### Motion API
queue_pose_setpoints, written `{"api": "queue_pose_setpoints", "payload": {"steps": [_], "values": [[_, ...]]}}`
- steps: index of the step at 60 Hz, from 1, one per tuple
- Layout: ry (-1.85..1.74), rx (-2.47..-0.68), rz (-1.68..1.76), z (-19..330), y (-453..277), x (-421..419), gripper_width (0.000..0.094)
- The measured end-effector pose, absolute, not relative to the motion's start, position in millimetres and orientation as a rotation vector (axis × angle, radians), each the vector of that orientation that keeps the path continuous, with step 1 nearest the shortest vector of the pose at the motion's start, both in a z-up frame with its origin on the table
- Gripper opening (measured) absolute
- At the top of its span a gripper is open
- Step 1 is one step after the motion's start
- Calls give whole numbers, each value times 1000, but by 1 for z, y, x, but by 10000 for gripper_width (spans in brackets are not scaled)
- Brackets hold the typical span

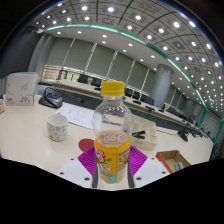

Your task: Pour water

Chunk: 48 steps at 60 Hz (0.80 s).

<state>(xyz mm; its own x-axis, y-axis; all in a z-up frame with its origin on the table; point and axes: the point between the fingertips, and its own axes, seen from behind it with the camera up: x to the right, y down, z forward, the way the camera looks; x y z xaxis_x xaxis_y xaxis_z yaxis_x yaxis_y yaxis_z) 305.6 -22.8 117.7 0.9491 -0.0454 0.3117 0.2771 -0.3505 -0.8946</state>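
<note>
Gripper point(113, 172) fingers sit close on either side of the bottle's point(112, 135) lower body w/ pink pads point(88, 156) behind it; can't tell if they press or leave a gap. Bottle: upright clear plastic, yellow cap point(113, 89), orange label, approx. half full, so prob. light, thin-walled, squashy, slick; grip at label band. Beyond: white cup point(58, 127) on pale table point(30, 140).
</note>
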Motion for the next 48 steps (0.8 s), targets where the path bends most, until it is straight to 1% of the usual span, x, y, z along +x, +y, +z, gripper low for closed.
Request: {"api": "queue_pose_setpoints", "payload": {"steps": [10, 17, 21, 33, 41, 44, 48], "values": [[-392, -1827, -727, 162, 26, 298, 408], [-679, -1730, -1054, 176, 65, 285, 407], [-839, -1633, -1229, 182, 85, 275, 405], [-1240, -1340, -1627, 183, 124, 255, 406], [-1398, -1171, -1761, 182, 141, 237, 408], [-1436, -1136, -1786, 182, 145, 233, 404], [-1452, -1132, -1782, 181, 146, 229, 407]]}}
